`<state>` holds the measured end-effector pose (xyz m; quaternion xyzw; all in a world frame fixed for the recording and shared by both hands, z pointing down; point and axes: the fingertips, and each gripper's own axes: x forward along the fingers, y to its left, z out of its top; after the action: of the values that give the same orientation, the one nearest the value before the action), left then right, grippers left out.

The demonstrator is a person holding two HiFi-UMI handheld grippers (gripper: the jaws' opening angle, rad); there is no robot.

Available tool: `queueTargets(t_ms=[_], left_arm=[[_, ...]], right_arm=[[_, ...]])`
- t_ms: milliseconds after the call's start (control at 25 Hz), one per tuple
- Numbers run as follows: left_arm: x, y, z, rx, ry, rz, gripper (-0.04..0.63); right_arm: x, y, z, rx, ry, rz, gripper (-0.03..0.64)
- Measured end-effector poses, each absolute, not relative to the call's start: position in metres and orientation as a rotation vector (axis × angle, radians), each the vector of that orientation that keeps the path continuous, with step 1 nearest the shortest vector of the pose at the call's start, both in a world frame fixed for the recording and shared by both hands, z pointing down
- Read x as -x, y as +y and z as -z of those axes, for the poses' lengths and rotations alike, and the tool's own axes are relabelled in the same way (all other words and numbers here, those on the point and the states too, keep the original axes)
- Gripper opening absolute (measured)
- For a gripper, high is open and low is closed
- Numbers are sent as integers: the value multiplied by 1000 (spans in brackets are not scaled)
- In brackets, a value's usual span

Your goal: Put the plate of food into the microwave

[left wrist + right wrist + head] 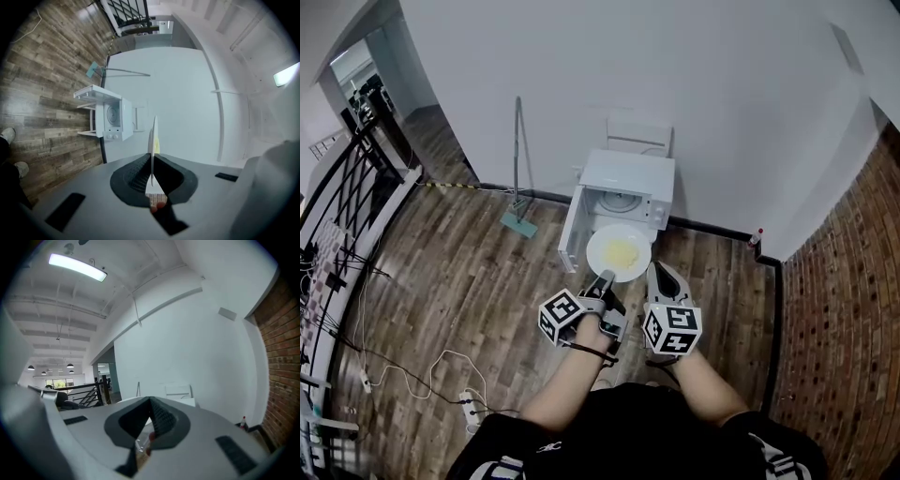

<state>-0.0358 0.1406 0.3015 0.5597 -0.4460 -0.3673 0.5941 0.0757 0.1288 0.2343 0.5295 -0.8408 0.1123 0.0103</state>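
Note:
A white plate (619, 251) with yellow food is held level just in front of the white microwave (630, 175). The microwave's door (571, 230) hangs open to the left. My left gripper (602, 281) is shut on the plate's near rim. In the left gripper view the plate (153, 136) shows edge-on, pinched between the pads of my left gripper (151, 157), with the open microwave (112, 115) beyond. My right gripper (659, 274) sits at the plate's right rim. In its own view the right gripper (150, 401) has its jaws together at the tips, with nothing seen gripped.
A mop (518, 169) leans on the white wall left of the microwave. A power strip and cables (467, 405) lie on the wood floor at the left, beside a black railing (337, 216). A brick wall (848, 281) and a small bottle (757, 236) are at the right.

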Motion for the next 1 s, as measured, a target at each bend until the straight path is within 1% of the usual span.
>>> queueTargets(t_ms=[520,800,1000], left_arm=[[87,136,-314,-1312,-1005,846,14],[105,126,-326,-1295,-972,840,14],[106,107,-337,-1278,-969,832,14]], right_arm=[[-17,119,-243,-1674,-2577,-289,11],[-4,110,-249,-1708,-2539,-277,11],[-3,92,-257,-1699,-2531,-275,11]])
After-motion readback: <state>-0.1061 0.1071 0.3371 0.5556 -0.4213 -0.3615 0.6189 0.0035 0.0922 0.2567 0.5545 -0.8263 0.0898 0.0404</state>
